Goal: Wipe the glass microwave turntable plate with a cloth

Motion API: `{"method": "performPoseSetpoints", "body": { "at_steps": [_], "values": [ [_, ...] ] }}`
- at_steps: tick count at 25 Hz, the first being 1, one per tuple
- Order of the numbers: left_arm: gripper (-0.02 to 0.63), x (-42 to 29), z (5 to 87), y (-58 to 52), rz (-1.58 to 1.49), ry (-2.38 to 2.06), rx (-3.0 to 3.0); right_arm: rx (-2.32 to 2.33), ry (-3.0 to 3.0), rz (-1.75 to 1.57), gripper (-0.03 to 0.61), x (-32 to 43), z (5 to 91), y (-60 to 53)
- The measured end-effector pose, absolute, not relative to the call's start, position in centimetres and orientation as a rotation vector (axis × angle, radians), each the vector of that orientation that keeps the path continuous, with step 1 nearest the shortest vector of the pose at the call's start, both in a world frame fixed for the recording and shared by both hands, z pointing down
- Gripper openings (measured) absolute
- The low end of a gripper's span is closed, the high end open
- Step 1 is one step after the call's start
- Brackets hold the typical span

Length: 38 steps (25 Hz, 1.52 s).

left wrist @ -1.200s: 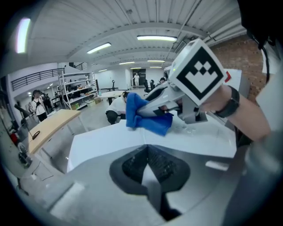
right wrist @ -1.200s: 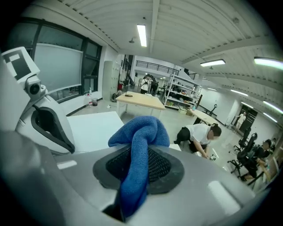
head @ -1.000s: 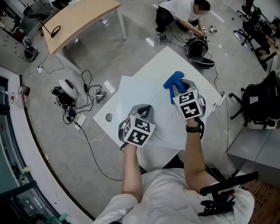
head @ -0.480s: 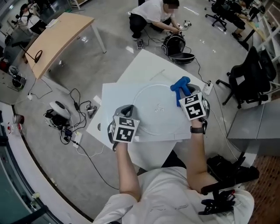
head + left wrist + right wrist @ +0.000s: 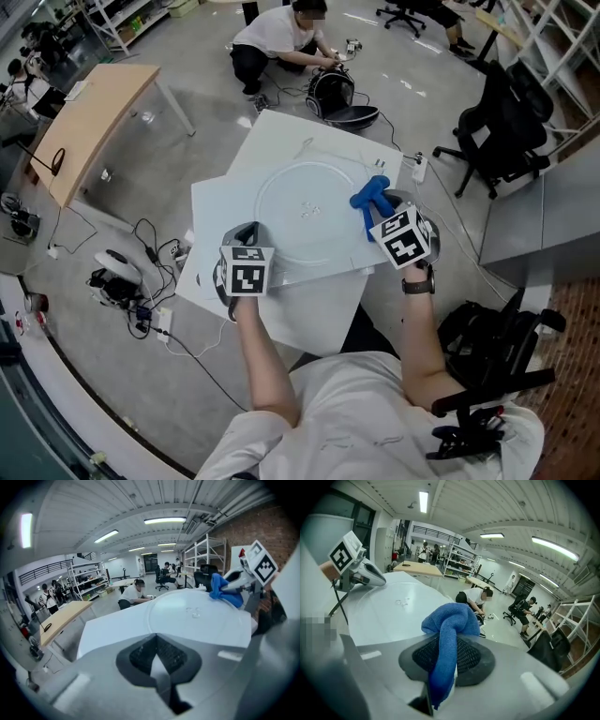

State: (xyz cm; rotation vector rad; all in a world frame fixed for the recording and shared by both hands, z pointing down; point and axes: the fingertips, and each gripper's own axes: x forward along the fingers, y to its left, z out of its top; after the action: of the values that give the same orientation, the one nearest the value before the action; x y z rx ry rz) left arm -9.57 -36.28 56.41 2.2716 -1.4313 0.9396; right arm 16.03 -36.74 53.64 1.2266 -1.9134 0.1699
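The glass plate sits flat in the middle of the white table. The right gripper is clamped on a blue cloth, which bunches up out of the jaws. From the head view the cloth is right at the plate's right rim, though I can't tell if it's actually pressing on the glass. The left gripper has its jaws together with nothing in them, and it's down by the near-left edge of the table, pointing at the plate.
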Motion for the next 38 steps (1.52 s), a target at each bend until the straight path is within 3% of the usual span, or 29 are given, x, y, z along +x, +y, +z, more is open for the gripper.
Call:
{"method": "performPoseSetpoints", "body": {
  "at_steps": [18,38],
  "values": [
    [0.002,-7.8,55.8,-32.8,0.898,-1.372,2.334,0.87,-2.043,0.08,0.075,6.3,53.4,-27.9],
    [0.002,-6.9,55.5,-32.3,0.808,-1.193,2.254,0.54,-2.079,-0.017,0.075,-4.3,54.6,-31.8]
  ]
}}
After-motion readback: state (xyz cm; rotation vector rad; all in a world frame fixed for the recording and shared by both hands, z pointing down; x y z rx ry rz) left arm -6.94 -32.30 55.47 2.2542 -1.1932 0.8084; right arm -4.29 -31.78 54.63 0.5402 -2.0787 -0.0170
